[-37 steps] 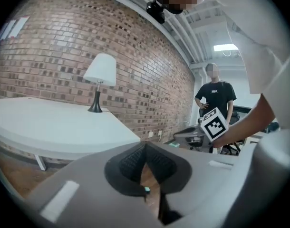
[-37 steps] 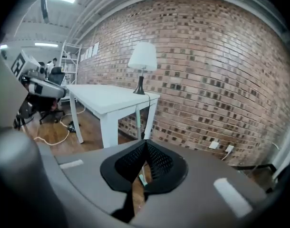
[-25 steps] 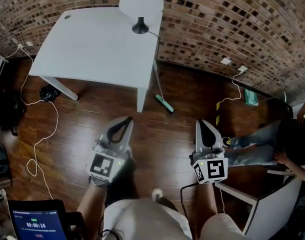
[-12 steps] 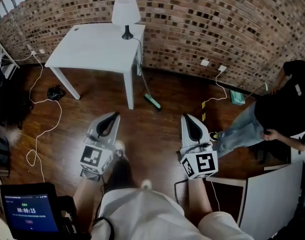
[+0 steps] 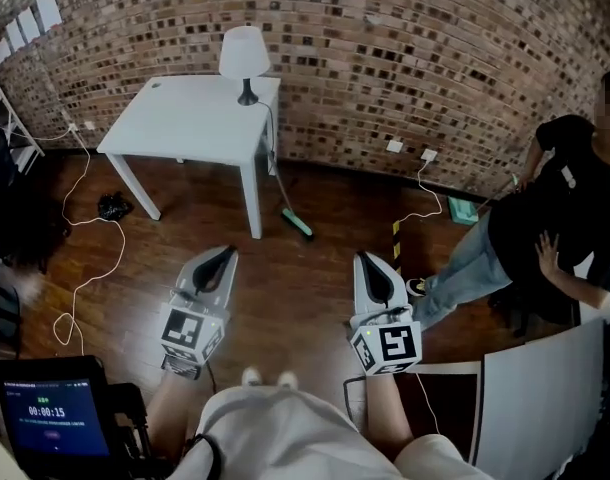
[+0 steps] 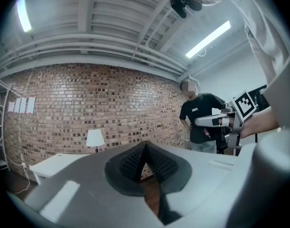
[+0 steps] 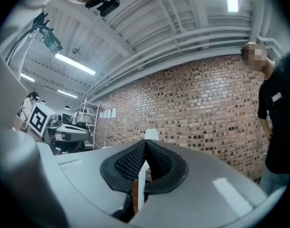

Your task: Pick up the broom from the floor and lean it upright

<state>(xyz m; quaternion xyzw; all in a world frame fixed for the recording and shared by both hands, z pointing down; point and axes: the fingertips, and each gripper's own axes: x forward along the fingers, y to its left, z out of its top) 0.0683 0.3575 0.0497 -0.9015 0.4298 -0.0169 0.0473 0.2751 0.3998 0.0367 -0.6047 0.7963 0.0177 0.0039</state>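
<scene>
Head view shows the left gripper (image 5: 225,254) and right gripper (image 5: 365,257) with jaws pressed together and empty, well away from the broom (image 5: 285,204), which seems propped against the table (image 5: 185,118) and could slip on the wooden floor (image 5: 305,288).

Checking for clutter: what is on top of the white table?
A white lamp stands near the back right corner of the table. Only the patch under its base is covered.

On the table (image 5: 185,118), rear right corner: lamp (image 5: 244,58); wall (image 5: 385,48) behind. The broom (image 5: 293,223) stood against the table's right side, head on floor (image 5: 315,268). A person (image 5: 545,218) was far right.
</scene>
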